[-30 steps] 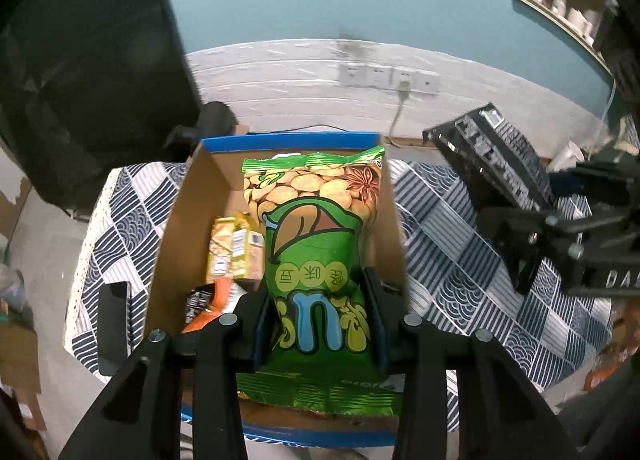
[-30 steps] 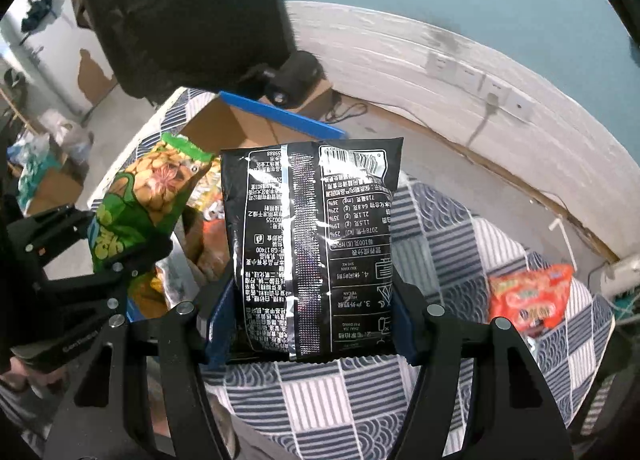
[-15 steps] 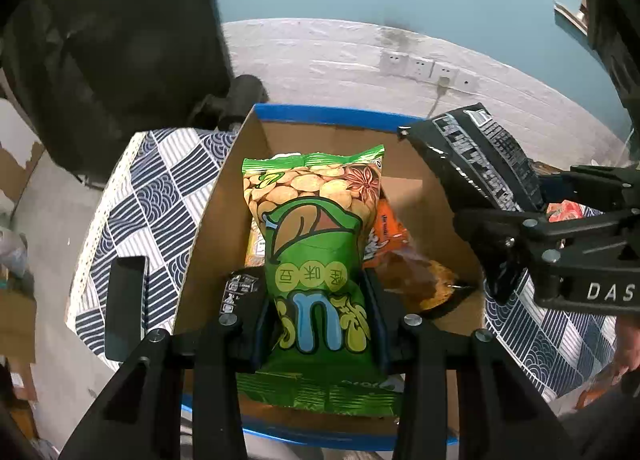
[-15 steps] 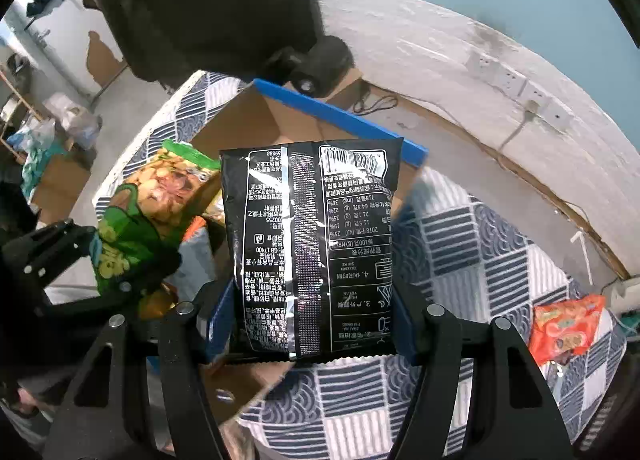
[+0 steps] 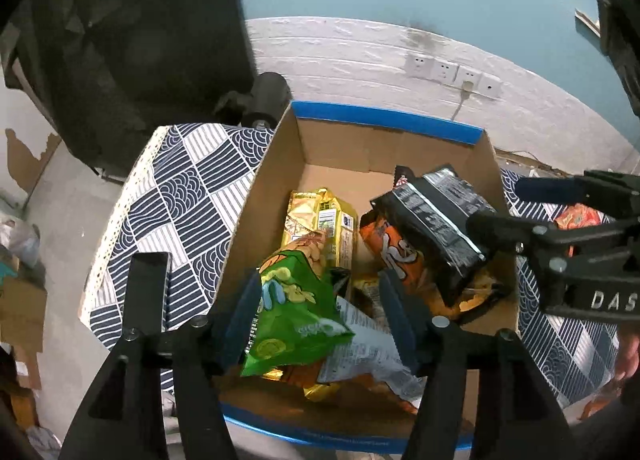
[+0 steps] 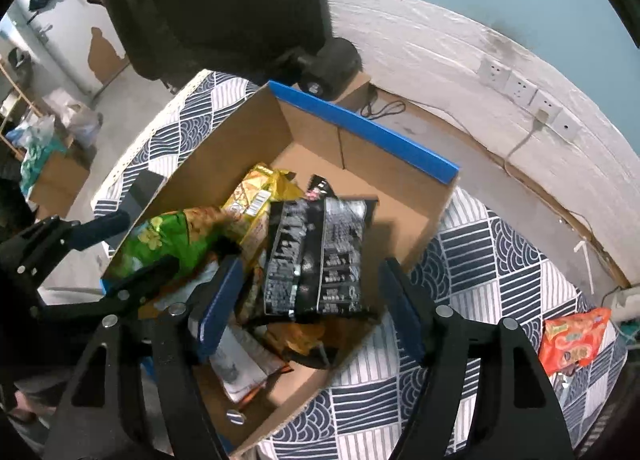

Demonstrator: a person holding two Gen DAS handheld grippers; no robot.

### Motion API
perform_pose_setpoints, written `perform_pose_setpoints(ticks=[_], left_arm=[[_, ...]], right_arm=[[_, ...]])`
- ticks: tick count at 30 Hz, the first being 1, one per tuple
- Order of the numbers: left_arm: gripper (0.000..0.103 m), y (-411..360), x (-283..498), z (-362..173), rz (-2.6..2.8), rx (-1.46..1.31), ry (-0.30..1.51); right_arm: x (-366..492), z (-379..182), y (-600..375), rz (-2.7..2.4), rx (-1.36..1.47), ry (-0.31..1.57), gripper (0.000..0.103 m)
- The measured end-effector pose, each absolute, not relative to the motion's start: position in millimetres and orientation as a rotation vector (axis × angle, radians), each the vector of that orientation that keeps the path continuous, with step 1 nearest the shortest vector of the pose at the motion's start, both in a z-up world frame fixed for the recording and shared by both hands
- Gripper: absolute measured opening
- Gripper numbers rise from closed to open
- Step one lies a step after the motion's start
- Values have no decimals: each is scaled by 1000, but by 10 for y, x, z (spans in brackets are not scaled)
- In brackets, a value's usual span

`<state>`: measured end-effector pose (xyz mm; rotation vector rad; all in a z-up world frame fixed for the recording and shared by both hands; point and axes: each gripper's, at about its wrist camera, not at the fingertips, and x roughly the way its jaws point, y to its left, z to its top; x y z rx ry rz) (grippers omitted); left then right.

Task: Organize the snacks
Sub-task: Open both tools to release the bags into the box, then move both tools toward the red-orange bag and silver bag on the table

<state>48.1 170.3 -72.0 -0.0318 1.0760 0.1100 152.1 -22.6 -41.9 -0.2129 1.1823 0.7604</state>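
Note:
A cardboard box (image 5: 344, 148) with blue-taped rims stands on the patterned table; it also shows in the right wrist view (image 6: 320, 140). Inside lie a green snack bag (image 5: 292, 312), a black snack bag (image 5: 436, 220), a gold pack (image 5: 320, 220) and an orange bag (image 5: 396, 252). My left gripper (image 5: 320, 312) is open over the box's near end, with the green bag lying loose between its fingers. My right gripper (image 6: 308, 296) is open above the box, and the black bag (image 6: 316, 252) lies loose between its fingers on the pile. The green bag (image 6: 168, 240) lies to the left.
An orange snack bag (image 6: 572, 336) lies on the blue-and-white patterned tablecloth (image 6: 500, 260) at the right. A black phone-like slab (image 5: 146, 292) lies on the cloth left of the box. A dark chair (image 5: 120, 40) stands behind the table. Wall sockets (image 5: 452, 72) sit on the white wall.
Both grippers have moved over the box, lowered and opened. The green bag and the black bag have dropped out of their grip onto the snacks in the box.

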Motion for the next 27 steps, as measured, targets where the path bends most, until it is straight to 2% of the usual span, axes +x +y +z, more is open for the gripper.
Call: perform_pose_setpoints(ticks=[3, 6, 27], left_arm=[[63, 1657, 466, -688, 104, -6, 1070], [69, 1580, 438, -644, 104, 29, 1055], [70, 858, 273, -438, -24, 176, 1005]], right_arm=[[1523, -371, -290, 747, -205, 1175, 73], [1524, -322, -374, 737, -194, 1169, 75], [1384, -178, -1275, 624, -212, 1122, 75]])
